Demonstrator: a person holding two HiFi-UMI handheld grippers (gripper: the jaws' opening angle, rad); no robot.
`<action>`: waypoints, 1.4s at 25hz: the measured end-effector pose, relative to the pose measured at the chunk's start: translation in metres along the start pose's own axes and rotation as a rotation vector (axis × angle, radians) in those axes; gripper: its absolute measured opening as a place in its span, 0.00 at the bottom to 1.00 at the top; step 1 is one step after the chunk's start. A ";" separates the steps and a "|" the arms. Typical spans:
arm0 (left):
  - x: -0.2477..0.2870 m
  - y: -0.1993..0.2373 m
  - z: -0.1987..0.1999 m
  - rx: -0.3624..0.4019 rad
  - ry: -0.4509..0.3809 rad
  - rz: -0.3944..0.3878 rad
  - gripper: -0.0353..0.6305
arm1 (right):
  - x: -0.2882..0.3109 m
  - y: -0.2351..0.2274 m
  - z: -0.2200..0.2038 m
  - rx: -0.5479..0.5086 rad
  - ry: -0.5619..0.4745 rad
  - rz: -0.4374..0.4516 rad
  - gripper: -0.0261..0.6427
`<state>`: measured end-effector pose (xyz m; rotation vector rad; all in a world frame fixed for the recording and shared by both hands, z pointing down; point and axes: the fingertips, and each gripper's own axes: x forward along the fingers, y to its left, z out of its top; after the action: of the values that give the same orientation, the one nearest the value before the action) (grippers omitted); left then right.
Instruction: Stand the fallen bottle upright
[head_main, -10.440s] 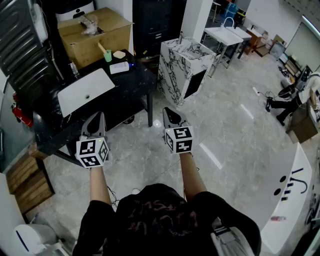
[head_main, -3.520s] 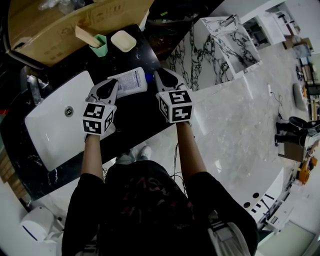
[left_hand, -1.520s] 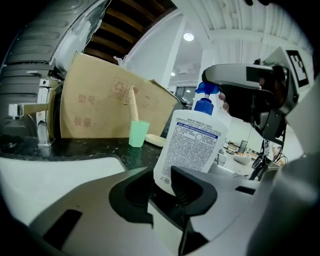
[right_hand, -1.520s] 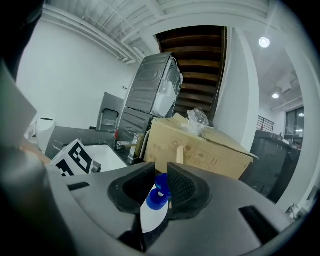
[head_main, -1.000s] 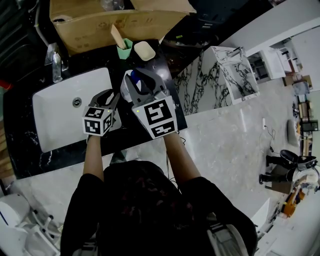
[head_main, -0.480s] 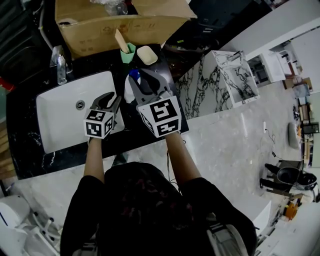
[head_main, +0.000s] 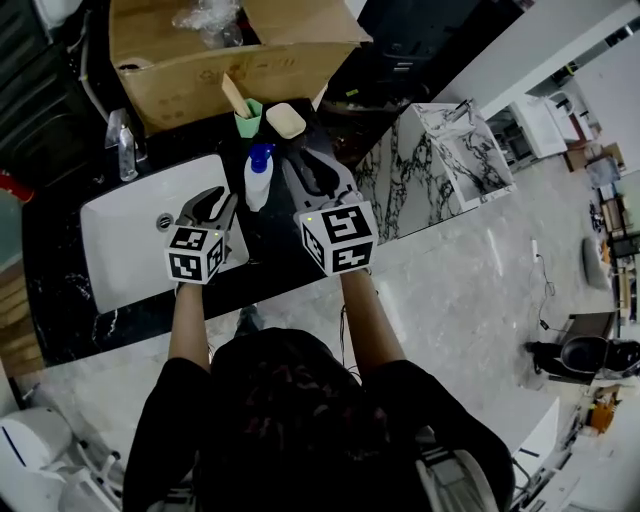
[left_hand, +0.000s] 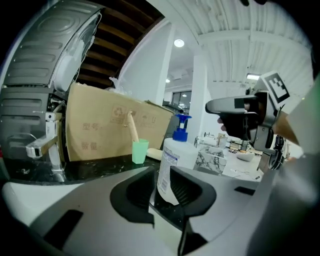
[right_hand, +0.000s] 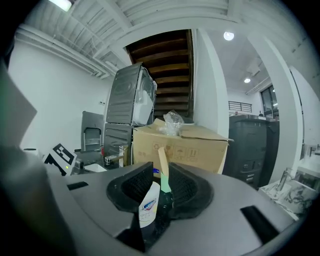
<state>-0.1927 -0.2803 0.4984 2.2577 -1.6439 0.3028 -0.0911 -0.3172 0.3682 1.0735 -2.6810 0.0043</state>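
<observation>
The pump bottle (head_main: 257, 182) stands upright on the bench (head_main: 280, 235), just right of the sink and between the two grippers. It is a white plastic cylinder with a printed label and a blue pump head. The left gripper (head_main: 214, 201) is low beside the basin. Its ribbed black pads are spread wide, having just closed in a little, and the bottle shows through the gap beyond them, untouched. The right gripper (head_main: 313, 168) sits just to the bottle's right. Its jaws have just been opening and nothing is pressed between the pads. In the right gripper view, the bottle's label and the cup show through the narrow slot.

Behind the bottle are a mint-green plastic cup (head_main: 247, 109) holding a flat wooden stick (head_main: 234, 94), and a shallow cream soap dish (head_main: 286, 120) with rounded corners. A brown corrugated cardboard box (head_main: 190, 55) fills the back of the bench, with crumpled clear plastic (head_main: 207, 18) on top.

The bench is glossy black stone with pale flecks. A smooth white rectangular sink (head_main: 130, 245) is set into it, with a chrome faucet (head_main: 121, 140) at its far edge. To the right stands a white cabinet (head_main: 440, 150) veined in black like marble. The floor (head_main: 460, 300) is pale, polished grey tile. The underside of a dark wooden staircase (right_hand: 165, 62) rises behind the box.
</observation>
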 end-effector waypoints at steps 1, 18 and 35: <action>-0.003 -0.002 0.004 0.011 -0.007 0.004 0.21 | -0.006 -0.004 -0.001 0.003 -0.003 -0.014 0.20; -0.063 -0.048 0.063 0.132 -0.133 0.102 0.11 | -0.103 -0.045 -0.042 0.058 0.004 -0.170 0.06; -0.124 -0.084 0.065 0.171 -0.201 0.158 0.08 | -0.175 -0.050 -0.073 0.044 0.011 -0.261 0.06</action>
<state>-0.1532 -0.1727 0.3818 2.3510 -1.9742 0.2702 0.0813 -0.2277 0.3930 1.4247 -2.5214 0.0207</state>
